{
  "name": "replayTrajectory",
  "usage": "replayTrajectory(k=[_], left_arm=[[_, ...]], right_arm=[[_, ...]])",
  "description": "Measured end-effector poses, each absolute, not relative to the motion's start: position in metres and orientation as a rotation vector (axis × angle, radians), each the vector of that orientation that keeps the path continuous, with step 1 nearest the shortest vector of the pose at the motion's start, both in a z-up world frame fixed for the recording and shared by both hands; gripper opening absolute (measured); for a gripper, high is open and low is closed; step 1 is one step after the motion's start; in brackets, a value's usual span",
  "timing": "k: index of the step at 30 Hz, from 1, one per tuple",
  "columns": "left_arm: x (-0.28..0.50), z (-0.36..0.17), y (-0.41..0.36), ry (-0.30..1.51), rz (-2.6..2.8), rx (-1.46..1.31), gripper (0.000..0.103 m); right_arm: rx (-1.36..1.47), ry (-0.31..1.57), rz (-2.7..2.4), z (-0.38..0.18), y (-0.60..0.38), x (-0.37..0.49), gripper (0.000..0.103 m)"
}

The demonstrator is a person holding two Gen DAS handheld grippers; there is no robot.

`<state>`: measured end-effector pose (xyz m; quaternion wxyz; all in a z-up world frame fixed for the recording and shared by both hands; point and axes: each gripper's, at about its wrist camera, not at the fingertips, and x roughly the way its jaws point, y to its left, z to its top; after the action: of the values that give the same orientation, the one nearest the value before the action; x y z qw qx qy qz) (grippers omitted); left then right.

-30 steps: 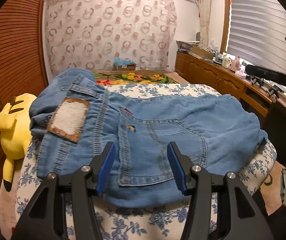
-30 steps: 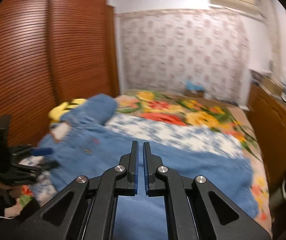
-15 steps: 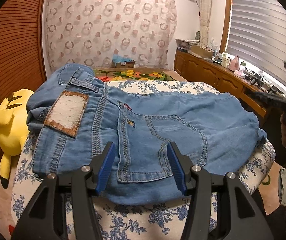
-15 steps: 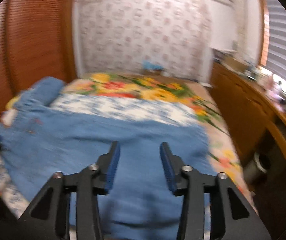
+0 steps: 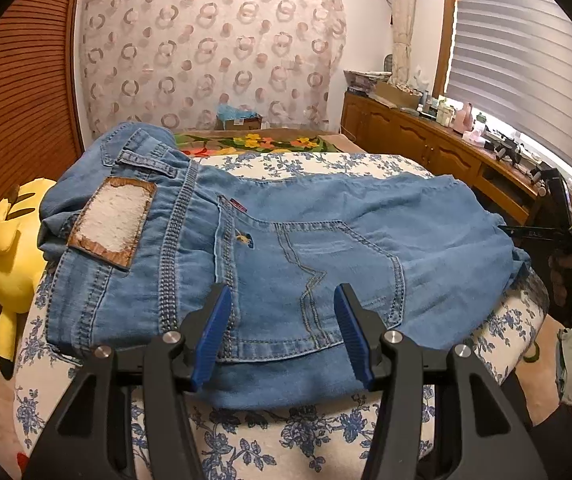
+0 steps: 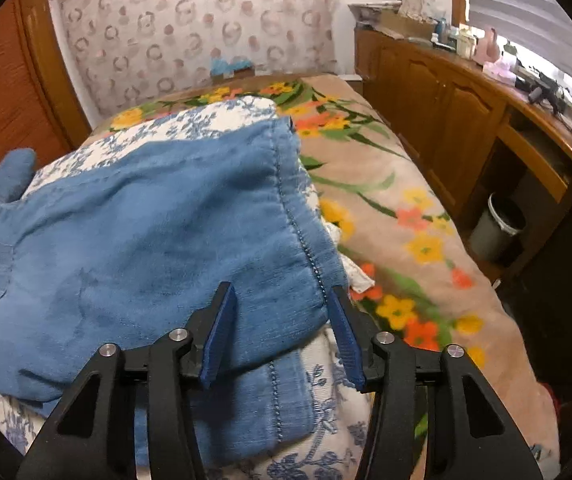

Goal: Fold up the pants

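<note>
1. Vs 1 s ago: right gripper was pinched nearly shut and aimed across the bed; now its jaws are spread wide and it points down at the hem end of the pants. Already parted at 0.5 s ago.
2. Left gripper: wide then, wide now, nothing between the blue pads. View has crept a bit closer to the back pocket; otherwise same.
3. Pants: lie folded lengthwise across the blue-flower quilt on the bed, waistband twd the left, legs twd the right. Layout barely changed since the earlier frames.
4. Left view only: leather-edged waist patch, belt loops, red tab by the pocket seam, yellow plush toy beside the waistband end, off the quilt edge. Right gripper's black body shows at far right, just past the leg end; its jaws can't be read from here.
5. Right view only: leg hem w/ stitched seam runs between the open fingers; a lower denim layer sticks out beneath the top one. Gripper straddles the hem corner; contact w/ cloth can't tell. Orange/yellow floral blanket lies beyond the hem; grey bin sits under the wood cabinets.
6. Both views: ring-print curtain at back wall.
</note>
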<state>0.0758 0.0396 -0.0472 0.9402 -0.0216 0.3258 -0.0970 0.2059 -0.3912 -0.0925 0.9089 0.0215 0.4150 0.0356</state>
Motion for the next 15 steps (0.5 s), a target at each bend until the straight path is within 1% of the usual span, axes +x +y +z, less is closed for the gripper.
replayTrajectory(k=[1,6,9,12,13,14,15], left_arm=[[0.076,-0.047,0.040,0.665,-0.198,-0.043,0.053],[0.075,-0.047,0.041,0.663,-0.192,-0.053,0.053],[0.075,-0.047,0.042,0.661,-0.191,-0.063,0.053],[0.075,-0.048,0.044,0.663,-0.192,-0.064,0.053],[0.074,-0.048,0.045,0.665,-0.195,-0.065,0.053],[0.073,-0.049,0.045,0.666,-0.197,-0.065,0.053],[0.073,-0.050,0.045,0.667,-0.199,-0.066,0.053]], right_arm=[[0.036,0.837,0.089,-0.090,-0.388,0.204,0.000],[-0.035,0.668,0.101,-0.052,-0.363,0.184,0.000],[-0.066,0.636,0.133,-0.033,-0.349,0.184,0.000],[-0.047,0.654,0.111,-0.033,-0.357,0.190,0.000],[-0.043,0.662,0.092,-0.035,-0.361,0.192,0.000],[-0.046,0.675,0.070,-0.040,-0.365,0.194,0.005],[-0.042,0.704,0.046,-0.049,-0.373,0.198,0.023]])
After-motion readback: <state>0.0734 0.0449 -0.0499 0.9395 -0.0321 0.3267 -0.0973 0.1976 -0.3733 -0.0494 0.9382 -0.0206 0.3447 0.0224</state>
